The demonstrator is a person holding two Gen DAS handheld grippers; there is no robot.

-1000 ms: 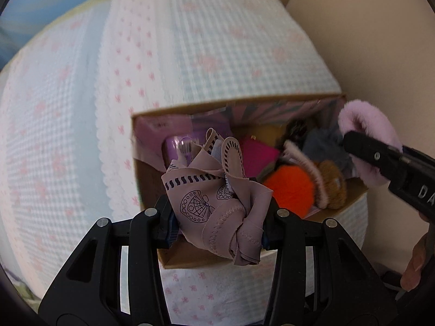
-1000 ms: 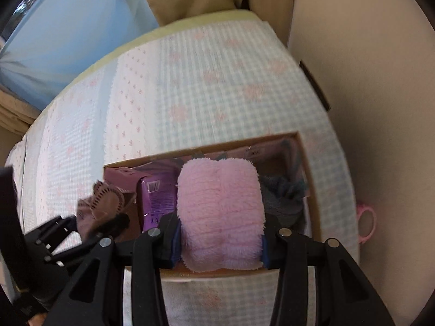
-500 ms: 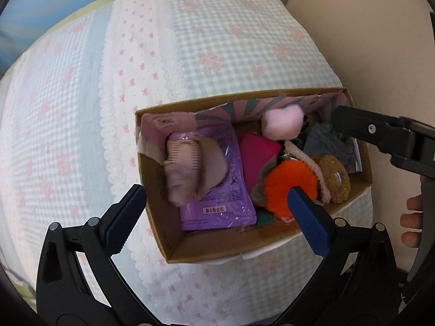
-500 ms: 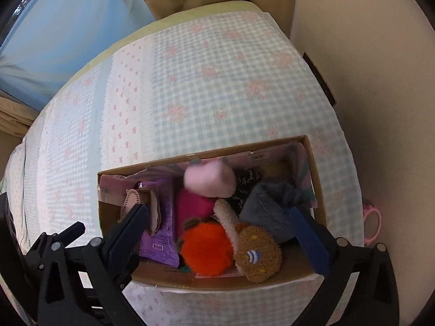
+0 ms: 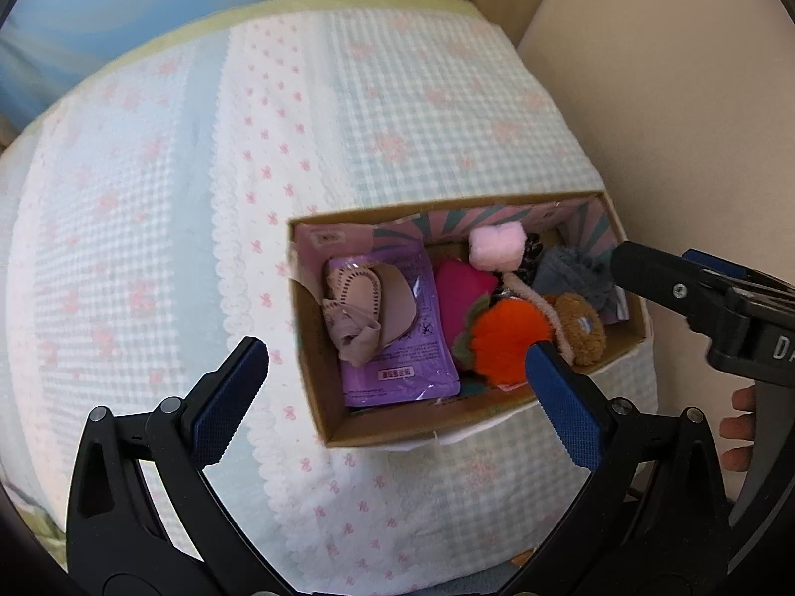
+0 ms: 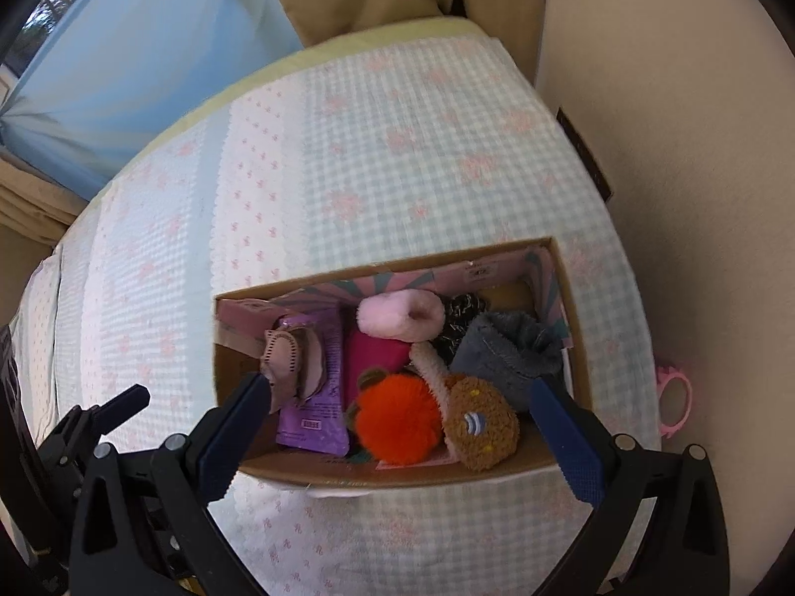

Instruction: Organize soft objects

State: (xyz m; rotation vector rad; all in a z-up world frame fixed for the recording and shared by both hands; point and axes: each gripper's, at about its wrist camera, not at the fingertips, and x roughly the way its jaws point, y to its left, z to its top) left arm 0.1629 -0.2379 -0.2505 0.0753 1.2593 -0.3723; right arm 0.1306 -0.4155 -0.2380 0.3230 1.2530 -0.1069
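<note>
Checked cloth (image 5: pixel 422 114) in pale green and white, dotted with pink flowers, covers a bed-like surface that runs up to a beige wall (image 5: pixel 671 99) on the right. On the cloth sits an open cardboard box (image 5: pixel 318 382) – its inner walls printed in pink and teal.

Inside the box, a beige sock (image 5: pixel 367 308) lies crumpled on a purple packet (image 5: pixel 412 372) at the left end. Beside the packet is a magenta cloth (image 5: pixel 459 293), and near the front an orange pompom (image 5: pixel 507 337) touches a brown plush (image 5: pixel 581 333). A pink fluffy roll (image 6: pixel 402 315) rests toward the back wall, next to a grey cloth (image 6: pixel 512 352) at the right end.

Both tools hang above the box with nothing between their blue pads. The left gripper (image 5: pixel 397 382) has its jaws spread wide, one pad over the cloth to the left of the box, the other over the box's front right. The right gripper (image 6: pixel 397 422) is spread just as wide, straddling the box – its black finger also shows at the right edge of the left view, with a hand (image 5: pixel 740 422) partly visible below it.

A pink plastic ring (image 6: pixel 673 397) lies off the right edge of the cloth.
</note>
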